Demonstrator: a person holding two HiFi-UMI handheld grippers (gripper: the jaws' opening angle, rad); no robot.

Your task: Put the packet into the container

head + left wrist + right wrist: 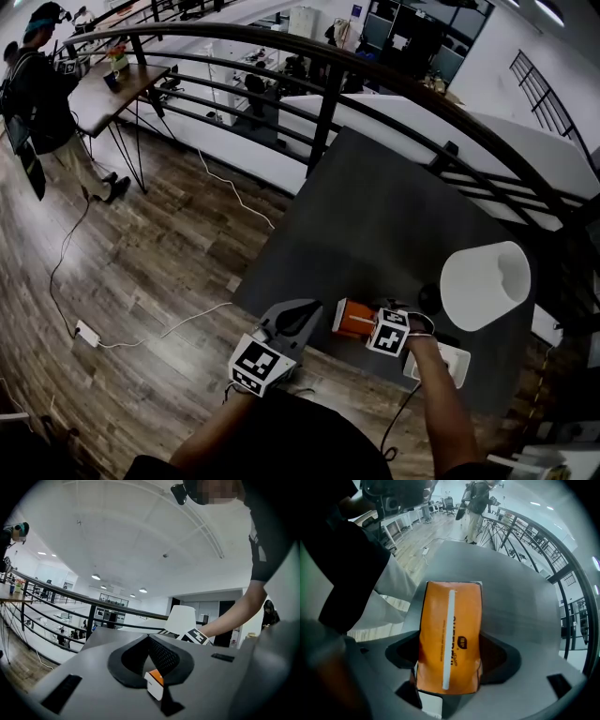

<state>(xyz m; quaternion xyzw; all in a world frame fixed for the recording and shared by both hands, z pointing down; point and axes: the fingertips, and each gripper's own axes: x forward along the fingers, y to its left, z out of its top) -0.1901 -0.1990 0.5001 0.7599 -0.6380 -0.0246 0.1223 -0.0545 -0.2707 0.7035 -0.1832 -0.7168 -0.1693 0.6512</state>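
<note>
The orange packet [354,319] lies near the front edge of the dark grey table [375,216]. My right gripper [367,326] is closed around it. In the right gripper view the packet [450,634] fills the gap between the jaws of the right gripper [452,656], and both pads press on its sides. The white container [486,284], a tall open tub, stands to the right and a little further back; the left gripper view shows the container [182,619] too. My left gripper [292,319] rests just left of the packet, and in its own view the left gripper [149,641] is shut on nothing.
A flat white rectangular object [441,361] lies under my right forearm at the table's front right. A black railing [328,112] runs behind the table. Cables and a power strip [86,331] lie on the wooden floor to the left, where a person [37,103] stands far off.
</note>
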